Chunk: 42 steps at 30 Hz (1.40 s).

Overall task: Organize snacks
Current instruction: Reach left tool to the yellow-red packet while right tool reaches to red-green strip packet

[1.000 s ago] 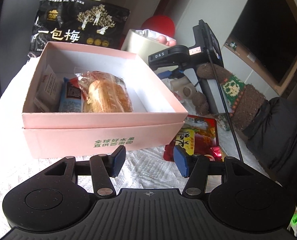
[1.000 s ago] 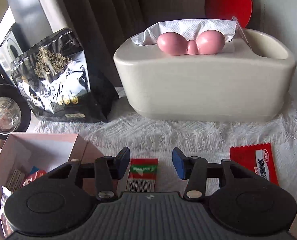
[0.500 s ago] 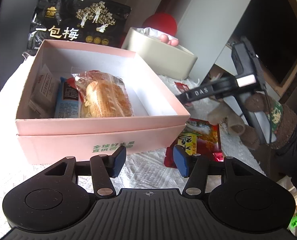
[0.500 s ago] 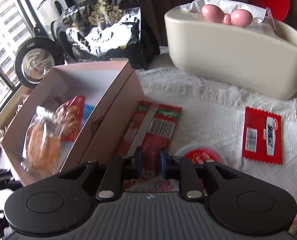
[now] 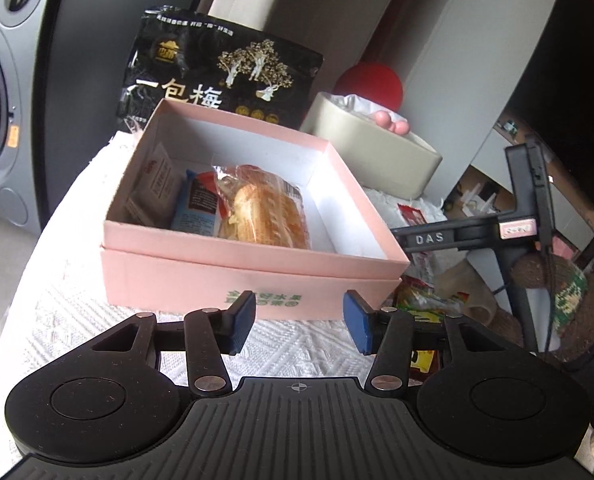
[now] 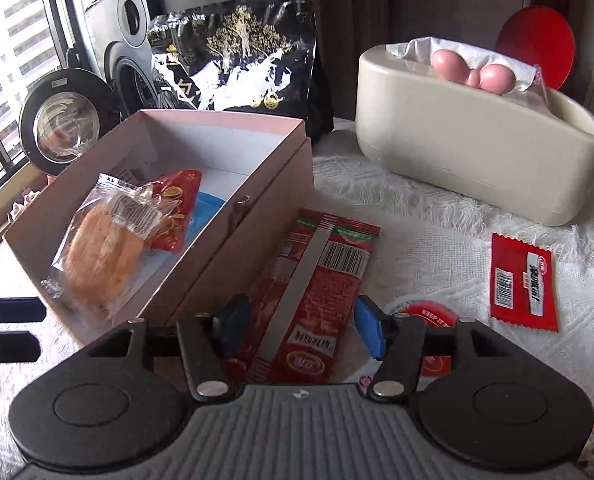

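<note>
Jaws of my right gripper stand apart, having just been opening; the long red snack packet lies flat on the cloth between the blue pads, but neither pad presses on it; jaws of my left gripper also apart, having eased slightly narrower, nothing between them, pointed at the near wall of the pink box.

Step in hand, as I judge it: picking the next loose snack for the box; the long packet is the likely target. Next move calls for lowering the pads either side of the packet's width and closing on it, then lifting and carrying toward 10 o'clock over the box rim; a flat packet on cloth may slip out of the pads.

Pink box, open-topped, sits in its lid; inside: wrapped bread near centre, a blue packet at its 9 o'clock, a pale sachet against the far-left wall; right wrist view adds a red-orange packet beside the bread; the box's right half is bare.

Still loose on the cloth: small red packet at 3 o'clock; red round lid just right of my right pad.
</note>
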Available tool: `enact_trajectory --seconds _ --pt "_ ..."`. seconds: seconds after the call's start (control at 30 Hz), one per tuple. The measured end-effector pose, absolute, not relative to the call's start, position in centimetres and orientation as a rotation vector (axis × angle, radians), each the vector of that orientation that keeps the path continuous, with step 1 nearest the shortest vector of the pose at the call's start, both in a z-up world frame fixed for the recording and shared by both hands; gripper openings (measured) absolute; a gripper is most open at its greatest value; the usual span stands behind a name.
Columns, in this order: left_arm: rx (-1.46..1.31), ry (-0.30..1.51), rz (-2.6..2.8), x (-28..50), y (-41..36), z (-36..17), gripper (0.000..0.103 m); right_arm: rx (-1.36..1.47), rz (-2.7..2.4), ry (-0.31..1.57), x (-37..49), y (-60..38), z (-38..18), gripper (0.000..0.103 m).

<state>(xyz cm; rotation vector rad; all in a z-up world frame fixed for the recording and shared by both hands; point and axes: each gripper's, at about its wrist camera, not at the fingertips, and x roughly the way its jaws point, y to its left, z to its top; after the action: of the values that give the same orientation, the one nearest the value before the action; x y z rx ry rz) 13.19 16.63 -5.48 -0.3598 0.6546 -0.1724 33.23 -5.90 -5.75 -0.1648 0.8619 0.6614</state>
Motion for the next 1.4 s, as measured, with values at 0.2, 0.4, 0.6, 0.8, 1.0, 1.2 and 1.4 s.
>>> enact_trajectory --seconds 0.2,0.4,0.6,0.8,1.0,1.2,1.4 --pt "-0.351 0.674 -0.214 12.9 16.1 -5.9 0.054 -0.192 0.655 0.875 33.8 -5.2 -6.4 0.075" --pt "-0.347 0.679 -0.268 12.4 15.0 -6.1 0.054 -0.298 0.675 0.89 30.1 -6.1 -5.6 0.05" --pt "-0.341 0.715 -0.302 11.2 14.3 -6.7 0.054 -0.249 0.749 0.942 24.1 -8.9 -5.0 0.049" --pt "-0.32 0.742 -0.334 10.1 13.0 -6.4 0.054 -0.226 0.86 0.885 18.9 -9.4 -3.5 0.055" --pt "-0.239 0.751 -0.38 8.6 10.5 -5.2 0.054 -0.142 0.779 0.787 17.2 -12.9 -1.4 0.073" --pt "-0.069 0.741 -0.502 8.1 5.1 -4.3 0.054 -0.133 0.621 0.705 14.2 -18.3 -1.3 0.073" --pt "-0.056 0.729 -0.483 10.7 3.2 -4.4 0.054 -0.027 0.728 0.812 10.3 -20.9 -3.7 0.076"
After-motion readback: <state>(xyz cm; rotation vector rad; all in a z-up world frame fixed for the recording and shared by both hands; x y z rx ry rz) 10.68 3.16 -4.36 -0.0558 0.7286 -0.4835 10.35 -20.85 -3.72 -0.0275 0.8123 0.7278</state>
